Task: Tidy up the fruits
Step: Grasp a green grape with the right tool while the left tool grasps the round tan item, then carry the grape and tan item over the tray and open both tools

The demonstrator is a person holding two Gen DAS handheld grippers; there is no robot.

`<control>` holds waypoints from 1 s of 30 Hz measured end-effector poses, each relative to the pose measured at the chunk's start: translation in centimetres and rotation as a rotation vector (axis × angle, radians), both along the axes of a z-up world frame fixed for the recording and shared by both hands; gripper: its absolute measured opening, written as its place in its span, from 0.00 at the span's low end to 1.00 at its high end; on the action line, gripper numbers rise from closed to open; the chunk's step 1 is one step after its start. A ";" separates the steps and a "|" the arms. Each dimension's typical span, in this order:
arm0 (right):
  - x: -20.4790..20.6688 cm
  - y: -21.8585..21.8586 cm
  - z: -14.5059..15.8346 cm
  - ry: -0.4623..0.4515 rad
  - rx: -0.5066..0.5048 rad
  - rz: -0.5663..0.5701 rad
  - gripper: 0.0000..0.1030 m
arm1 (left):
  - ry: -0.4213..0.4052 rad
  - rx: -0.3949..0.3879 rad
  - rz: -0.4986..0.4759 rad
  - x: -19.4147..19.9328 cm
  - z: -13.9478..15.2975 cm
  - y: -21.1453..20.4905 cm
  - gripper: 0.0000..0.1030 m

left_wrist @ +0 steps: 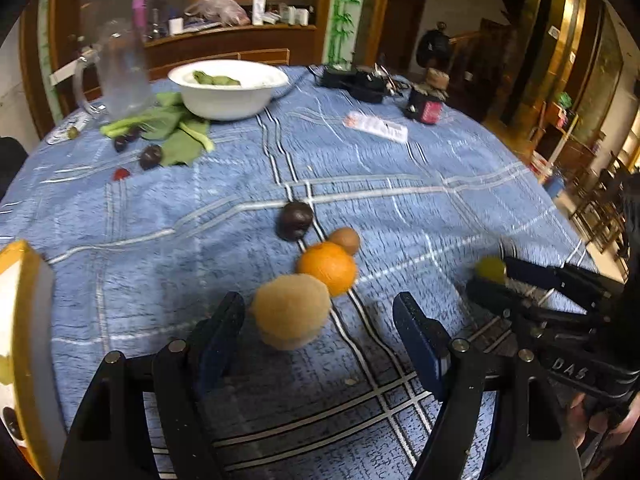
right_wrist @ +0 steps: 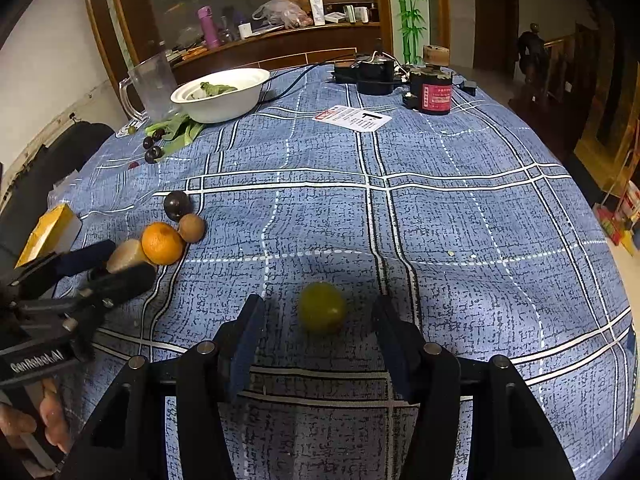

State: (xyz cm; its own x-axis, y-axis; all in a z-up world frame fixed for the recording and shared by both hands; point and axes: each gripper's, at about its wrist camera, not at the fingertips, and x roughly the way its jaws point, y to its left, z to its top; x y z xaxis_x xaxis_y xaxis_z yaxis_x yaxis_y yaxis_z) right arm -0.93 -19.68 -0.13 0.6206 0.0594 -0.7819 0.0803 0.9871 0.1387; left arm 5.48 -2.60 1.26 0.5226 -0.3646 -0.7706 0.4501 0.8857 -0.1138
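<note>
Both my grippers spread: left gripper around tan fruit, right gripper around green fruit; off-center squeeze could roll either away.

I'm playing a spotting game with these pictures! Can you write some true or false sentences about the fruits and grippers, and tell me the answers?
1. The round yellow-green fruit lies between the open right gripper's fingers. True.
2. The left gripper squeezes the round orange fruit. False: it is open around the fuzzy tan fruit.
3. The white bowl holds leafy greens. True.
4. The dark purple fruit sits inside the bowl. False: it lies on the blue checked tablecloth.
</note>
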 end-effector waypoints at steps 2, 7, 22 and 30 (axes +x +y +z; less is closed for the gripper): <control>0.0 0.0 0.0 -0.002 0.001 -0.003 0.57 | -0.019 0.044 0.003 -0.3 -0.4 -0.4 0.62; 0.0 0.0 0.0 -0.007 -0.013 -0.003 0.26 | -0.017 0.006 0.028 -0.4 -0.2 0.8 0.35; -0.4 0.5 0.6 -0.056 0.066 0.036 0.24 | -0.078 -0.084 0.067 -1.4 1.8 2.0 0.35; -0.7 0.4 1.0 -0.101 0.066 0.030 0.24 | -0.136 -0.118 0.108 -5.1 5.4 4.2 0.35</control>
